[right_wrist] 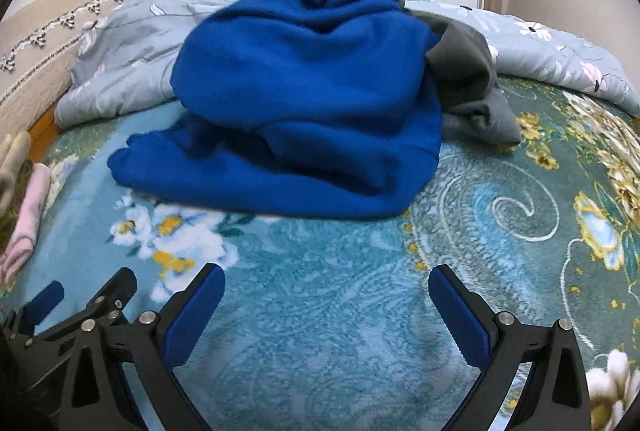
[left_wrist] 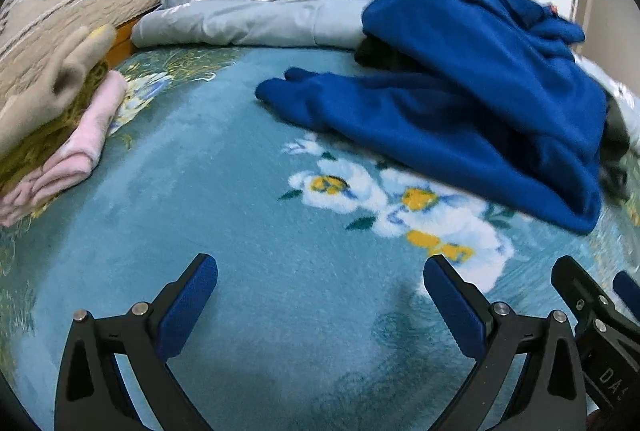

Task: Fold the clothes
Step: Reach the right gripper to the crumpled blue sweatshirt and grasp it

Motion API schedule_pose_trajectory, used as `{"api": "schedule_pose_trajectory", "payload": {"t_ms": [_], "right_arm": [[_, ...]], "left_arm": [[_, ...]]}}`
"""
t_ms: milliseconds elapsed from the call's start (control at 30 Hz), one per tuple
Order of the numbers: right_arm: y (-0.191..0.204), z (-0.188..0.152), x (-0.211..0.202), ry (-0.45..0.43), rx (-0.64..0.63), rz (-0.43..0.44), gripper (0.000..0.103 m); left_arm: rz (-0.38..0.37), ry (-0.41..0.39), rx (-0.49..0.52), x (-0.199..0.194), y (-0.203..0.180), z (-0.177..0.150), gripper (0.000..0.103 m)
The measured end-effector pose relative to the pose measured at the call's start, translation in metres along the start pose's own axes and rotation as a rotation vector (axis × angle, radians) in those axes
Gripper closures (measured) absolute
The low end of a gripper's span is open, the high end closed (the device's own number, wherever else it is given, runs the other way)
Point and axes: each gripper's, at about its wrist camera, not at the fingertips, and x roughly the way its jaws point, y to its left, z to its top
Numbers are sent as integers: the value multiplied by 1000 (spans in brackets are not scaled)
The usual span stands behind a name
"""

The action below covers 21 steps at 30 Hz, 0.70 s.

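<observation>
While both tongs (left_wrist: 320, 295) (right_wrist: 326, 295) gape wide and empty, reach ahead for soft, limp blue garment's (right_wrist: 304, 103) near hem.

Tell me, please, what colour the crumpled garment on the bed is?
Solid royal blue garment, clearest in the right wrist view.

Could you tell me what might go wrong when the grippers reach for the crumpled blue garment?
1. The blue garment lies bunched over a grey garment, so a deep pinch may lift both.
2. The open left gripper and open right gripper hover side by side, so they could collide on the reach.
3. Dragging the garment leftward might disturb the folded pink cloth.
</observation>
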Motion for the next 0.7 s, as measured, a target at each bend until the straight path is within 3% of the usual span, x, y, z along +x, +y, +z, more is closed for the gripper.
{"api": "schedule_pose_trajectory", "payload": {"t_ms": [167,333,467,700], "right_arm": [[1,6,-24,-41,-27,8,0],[0,13,-40,-65,-36,3,0],[2,15,-45,-58,-36,-6,0],[8,15,-47,-38,-37,12,0]], "left_arm": [[7,-47,-35,-31,3,2,0],[7,-143,2,-49,5,7,0],[5,-165,48,-64,6,17,0],[-40,-146,35,-66,20,21,0]]}}
